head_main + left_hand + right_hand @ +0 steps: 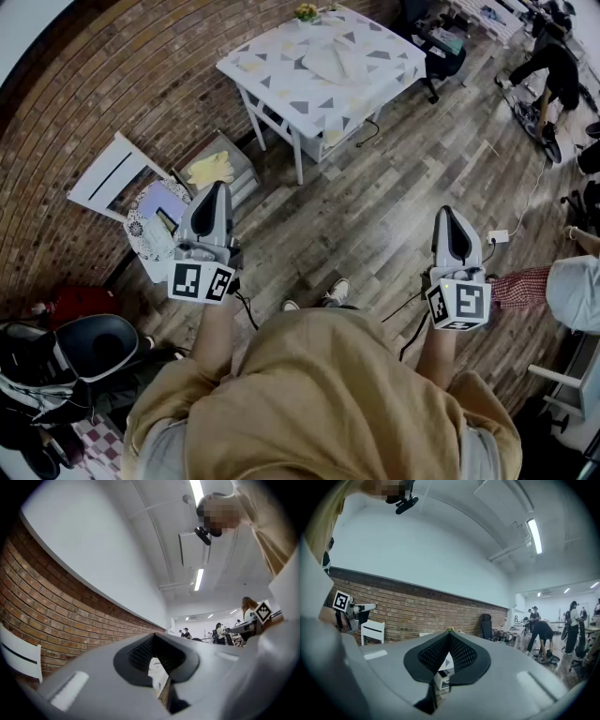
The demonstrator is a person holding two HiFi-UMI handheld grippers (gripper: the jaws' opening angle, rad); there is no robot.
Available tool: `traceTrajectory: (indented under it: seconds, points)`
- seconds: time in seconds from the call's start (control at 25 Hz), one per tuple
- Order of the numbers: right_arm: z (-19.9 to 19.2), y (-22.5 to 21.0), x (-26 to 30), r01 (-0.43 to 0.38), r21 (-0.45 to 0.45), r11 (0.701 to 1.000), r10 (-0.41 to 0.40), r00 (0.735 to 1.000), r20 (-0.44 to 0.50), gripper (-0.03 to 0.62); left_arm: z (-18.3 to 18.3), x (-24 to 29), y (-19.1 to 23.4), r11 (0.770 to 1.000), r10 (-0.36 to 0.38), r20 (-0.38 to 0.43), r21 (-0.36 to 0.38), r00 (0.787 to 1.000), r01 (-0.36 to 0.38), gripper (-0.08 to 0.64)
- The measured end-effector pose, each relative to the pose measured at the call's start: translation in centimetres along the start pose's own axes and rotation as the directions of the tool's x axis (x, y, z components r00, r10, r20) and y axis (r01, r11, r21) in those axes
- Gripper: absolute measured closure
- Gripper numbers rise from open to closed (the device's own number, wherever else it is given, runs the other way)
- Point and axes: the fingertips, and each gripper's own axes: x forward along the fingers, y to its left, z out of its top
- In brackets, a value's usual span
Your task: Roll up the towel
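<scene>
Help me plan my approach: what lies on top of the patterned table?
A pale towel lies flat near the middle of the table; a small yellow-flowered plant stands at its far edge. Whatever is beneath the towel is covered.

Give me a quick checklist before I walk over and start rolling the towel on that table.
1. Towel on the table: ok, it lies there.
2. Left gripper empty: ok, tongs shut on nothing.
3. Right gripper empty: ok, tongs shut on nothing.
4. Towel within reach: not ok, the table stands well ahead.
5. Tongs open for a grasp: not ok, both shut.
</scene>
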Motion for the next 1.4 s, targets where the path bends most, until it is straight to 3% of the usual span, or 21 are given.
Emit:
traceTrajectory:
  seconds: [0.48,0.92,1.2,1.24,1.32,1.4]
  points:
    - [-1.8,0.3,0.8,-0.056,0.047,0.997,0.057,0.998,-0.008,0.588,-1.3,-2.0,-0.7,0.999,0.031,-0.045,-0.012,0.998,-0.032,0.499]
    - [-2.4,-1.0,-1.0,-0.04,0.092,0.995,0.042,0.999,-0.018,0.588,-1.3,-0.2,-3.3,0.998,-0.057,-0.021,-0.03,0.998,0.056,0.498]
    - [-3.0,-4.4,-2.8,0.025,0.119,0.993,-0.024,1.0,-0.009,0.58,-1.1,1.5,-6.0,0.99,-0.14,0.003,-0.02,0.99,0.14,0.497]
    - [-3.0,-4.9,-3.0,0.034,0.117,0.993,-0.033,0.999,-0.011,0.566,-1.0,1.7,-6.3,0.988,-0.153,0.01,-0.014,0.988,0.154,0.486]
    - [-3.1,-5.9,-3.3,0.044,0.109,0.993,-0.043,0.999,-0.016,0.477,-0.7,2.0,-6.7,0.985,-0.172,0.024,-0.001,0.985,0.172,0.463]
    - [-3.2,-6.9,-3.4,0.046,0.097,0.994,-0.044,0.999,-0.023,0.443,-0.4,2.4,-6.9,0.983,-0.184,0.034,0.014,0.982,0.183,0.392]
